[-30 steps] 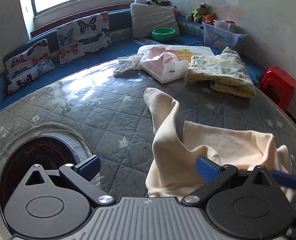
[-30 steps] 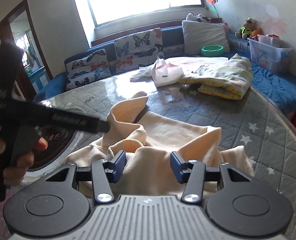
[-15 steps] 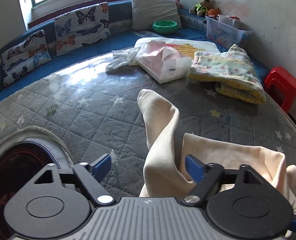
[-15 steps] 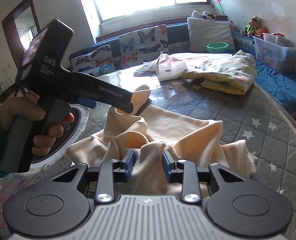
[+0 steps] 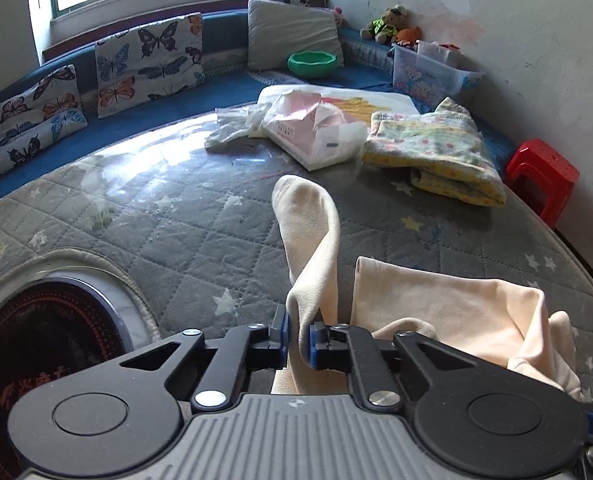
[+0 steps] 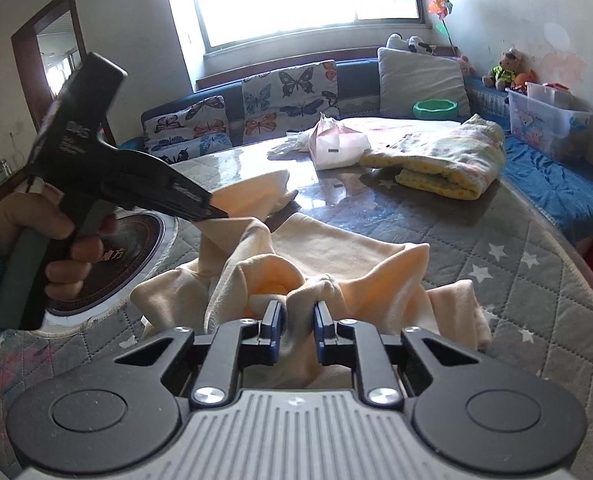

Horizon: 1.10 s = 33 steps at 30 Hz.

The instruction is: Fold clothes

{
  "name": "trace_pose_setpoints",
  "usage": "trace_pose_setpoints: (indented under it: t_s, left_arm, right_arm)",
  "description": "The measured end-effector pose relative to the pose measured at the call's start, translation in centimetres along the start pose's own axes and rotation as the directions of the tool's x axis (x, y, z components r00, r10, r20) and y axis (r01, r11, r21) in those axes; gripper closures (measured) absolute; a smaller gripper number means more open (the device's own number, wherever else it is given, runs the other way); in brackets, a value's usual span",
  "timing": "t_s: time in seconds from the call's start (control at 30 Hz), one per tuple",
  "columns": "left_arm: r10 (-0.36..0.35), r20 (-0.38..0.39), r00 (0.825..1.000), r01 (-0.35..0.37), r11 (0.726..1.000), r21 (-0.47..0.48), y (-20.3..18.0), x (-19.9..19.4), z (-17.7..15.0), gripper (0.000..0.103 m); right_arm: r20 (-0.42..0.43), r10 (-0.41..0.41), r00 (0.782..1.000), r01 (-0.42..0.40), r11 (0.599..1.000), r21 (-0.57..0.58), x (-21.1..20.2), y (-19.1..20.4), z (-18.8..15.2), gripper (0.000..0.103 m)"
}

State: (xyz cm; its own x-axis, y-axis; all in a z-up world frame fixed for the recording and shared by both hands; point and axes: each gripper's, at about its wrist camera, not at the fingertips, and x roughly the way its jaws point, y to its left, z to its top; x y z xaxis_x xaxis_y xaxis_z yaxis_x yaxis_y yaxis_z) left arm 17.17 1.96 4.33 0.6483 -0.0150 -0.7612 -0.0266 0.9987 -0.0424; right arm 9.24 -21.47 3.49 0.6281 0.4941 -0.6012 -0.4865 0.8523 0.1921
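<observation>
A cream garment lies crumpled on the grey quilted table, one sleeve stretching away. My left gripper is shut on a fold at the sleeve's near end. In the right wrist view the same garment is bunched up, and my right gripper is shut on a raised fold at its near edge. The left gripper shows there too, held by a hand at the left, its tips in the cloth.
A folded yellow patterned blanket and a pink and white plastic bag lie at the table's far side. A round dark hotplate is set into the table at the left. A red stool stands at the right.
Both grippers have closed on the cream garment. The left one moved right onto the sleeve's fold; the right one pinched the bunched near edge.
</observation>
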Motion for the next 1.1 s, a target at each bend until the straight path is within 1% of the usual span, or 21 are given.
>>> trace_pose_setpoints:
  t_s: [0.23, 0.4, 0.47, 0.57, 0.7, 0.77, 0.8, 0.83, 0.87, 0.9, 1.03, 1.07, 1.1]
  left_arm:
    - [-0.041, 0.054, 0.998, 0.040, 0.999, 0.012, 1.7, -4.8, -2.3, 0.094]
    - [-0.086, 0.057, 0.995, 0.085, 0.996, 0.026, 2.7, -8.0, -5.0, 0.094]
    - [-0.101, 0.052, 0.994, 0.099, 0.994, 0.036, 3.1, -9.0, -6.3, 0.094]
    - [-0.122, 0.024, 0.992, 0.120, 0.990, 0.069, 3.3, -10.1, -8.2, 0.093]
    - [-0.128, -0.032, 0.991, 0.130, 0.988, 0.079, 3.5, -9.7, -10.4, 0.093]
    - [-0.128, -0.050, 0.991, 0.131, 0.989, 0.067, 3.7, -9.1, -10.9, 0.093]
    - [-0.130, -0.055, 0.990, 0.133, 0.989, 0.061, 3.7, -8.9, -11.0, 0.093]
    - [-0.133, -0.058, 0.989, 0.136, 0.989, 0.058, 3.8, -8.8, -11.2, 0.091]
    - [-0.137, -0.061, 0.989, 0.140, 0.989, 0.056, 3.8, -8.7, -11.4, 0.090]
    - [-0.134, -0.066, 0.989, 0.138, 0.989, 0.059, 3.7, -8.6, -11.6, 0.089]
    - [-0.122, -0.084, 0.989, 0.128, 0.989, 0.071, 3.4, -8.1, -12.1, 0.083]
    - [-0.117, -0.086, 0.989, 0.123, 0.990, 0.070, 3.4, -8.0, -12.1, 0.078]
    - [-0.111, -0.088, 0.990, 0.117, 0.991, 0.069, 3.3, -8.0, -12.2, 0.069]
  right_arm:
    - [0.010, -0.009, 1.000, 0.009, 1.000, -0.020, -2.8, -0.3, -0.9, 0.092]
    - [-0.016, -0.004, 1.000, 0.003, 0.999, -0.036, -4.7, -0.3, -2.3, 0.095]
    - [-0.032, 0.003, 0.999, -0.004, 0.999, -0.035, -5.4, -0.5, -2.8, 0.095]
    - [-0.060, 0.008, 0.998, -0.011, 0.999, -0.038, -6.4, -0.7, -3.6, 0.095]
    - [-0.095, 0.026, 0.995, -0.030, 0.999, -0.042, -7.1, -0.9, -4.3, 0.094]
    - [-0.104, 0.032, 0.994, -0.036, 0.998, -0.045, -7.1, -0.9, -4.4, 0.092]
    - [-0.108, 0.035, 0.994, -0.040, 0.998, -0.045, -7.1, -0.9, -4.4, 0.086]
    - [-0.109, 0.035, 0.993, -0.039, 0.998, -0.041, -7.0, -0.9, -4.4, 0.083]
    - [-0.111, 0.033, 0.993, -0.038, 0.998, -0.043, -6.9, -0.8, -4.3, 0.083]
    - [-0.110, 0.034, 0.993, -0.040, 0.998, -0.046, -7.0, -0.8, -4.2, 0.083]
    - [-0.087, 0.035, 0.996, -0.038, 0.999, -0.039, -7.0, -0.8, -3.5, 0.071]
    - [-0.077, 0.032, 0.996, -0.035, 0.999, -0.038, -7.0, -0.8, -3.3, 0.071]
    - [-0.072, 0.030, 0.997, -0.033, 0.999, -0.037, -6.8, -0.8, -3.0, 0.069]
